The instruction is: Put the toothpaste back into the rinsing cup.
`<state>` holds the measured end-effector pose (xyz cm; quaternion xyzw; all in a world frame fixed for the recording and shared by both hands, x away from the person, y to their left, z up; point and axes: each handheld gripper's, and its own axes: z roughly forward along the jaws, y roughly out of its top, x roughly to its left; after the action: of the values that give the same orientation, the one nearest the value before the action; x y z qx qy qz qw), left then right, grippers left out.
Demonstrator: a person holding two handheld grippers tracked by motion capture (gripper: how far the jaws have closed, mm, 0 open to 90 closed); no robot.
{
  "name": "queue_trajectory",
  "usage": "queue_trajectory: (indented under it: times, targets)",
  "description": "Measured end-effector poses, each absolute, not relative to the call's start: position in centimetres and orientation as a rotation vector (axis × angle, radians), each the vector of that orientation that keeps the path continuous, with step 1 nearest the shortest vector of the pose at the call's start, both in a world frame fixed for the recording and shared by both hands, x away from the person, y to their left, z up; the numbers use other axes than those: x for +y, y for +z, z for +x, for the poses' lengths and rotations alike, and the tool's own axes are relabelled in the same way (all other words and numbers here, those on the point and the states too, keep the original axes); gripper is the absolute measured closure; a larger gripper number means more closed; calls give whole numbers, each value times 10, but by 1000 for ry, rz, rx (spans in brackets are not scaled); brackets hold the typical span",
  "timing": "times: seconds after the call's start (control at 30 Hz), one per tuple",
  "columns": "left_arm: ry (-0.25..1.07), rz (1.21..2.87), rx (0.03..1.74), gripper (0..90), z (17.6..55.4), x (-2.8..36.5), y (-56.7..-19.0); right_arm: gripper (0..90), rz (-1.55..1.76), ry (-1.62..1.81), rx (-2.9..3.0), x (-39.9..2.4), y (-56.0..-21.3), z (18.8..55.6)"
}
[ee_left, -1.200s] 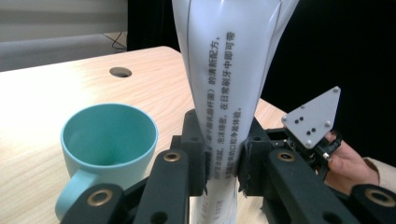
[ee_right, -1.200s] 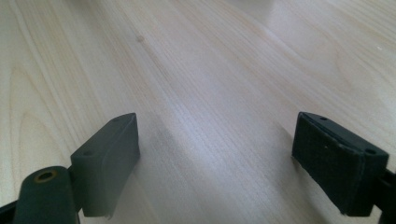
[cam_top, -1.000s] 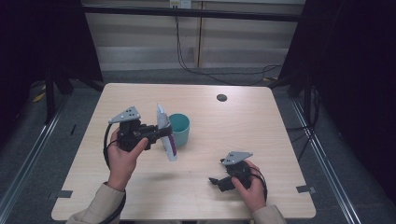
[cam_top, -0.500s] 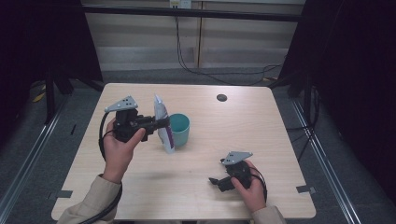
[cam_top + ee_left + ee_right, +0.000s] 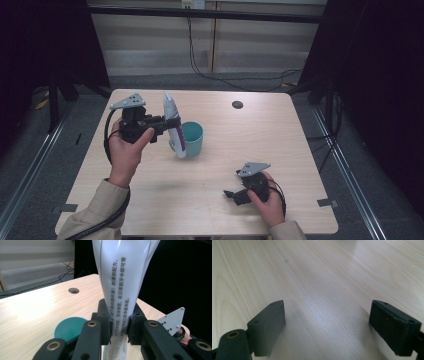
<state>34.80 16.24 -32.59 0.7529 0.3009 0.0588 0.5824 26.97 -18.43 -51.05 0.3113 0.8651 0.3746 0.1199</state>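
Clamped between the left gripper's (image 5: 167, 123) jaws was a white tube (image 5: 173, 126) with a purple band, held roughly upright above the table (image 5: 210, 165), its lower end just beside the rim of a teal cup (image 5: 192, 139). That cup stood right behind the tube, close enough to crowd it. Black Chinese characters ran in lines down the tube's face, too small to read with certainty in the left gripper view. A dark round hole (image 5: 237, 104) sat farther back in the tabletop. Near the front edge, the right gripper (image 5: 231, 194) lay low on the wood, jaws spread wide apart with bare table between them.
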Motion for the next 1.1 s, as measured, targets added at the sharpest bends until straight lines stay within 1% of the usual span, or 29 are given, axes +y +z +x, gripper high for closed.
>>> queue_trajectory:
  times: [0.6,1.1]
  targets:
    - [166,1721,717,763,367,158,-315,128,909,1095,2528,-184,-511,270]
    - [177,1694,744,762,383,149,-322,128,909,1095,2528,-184,-511,270]
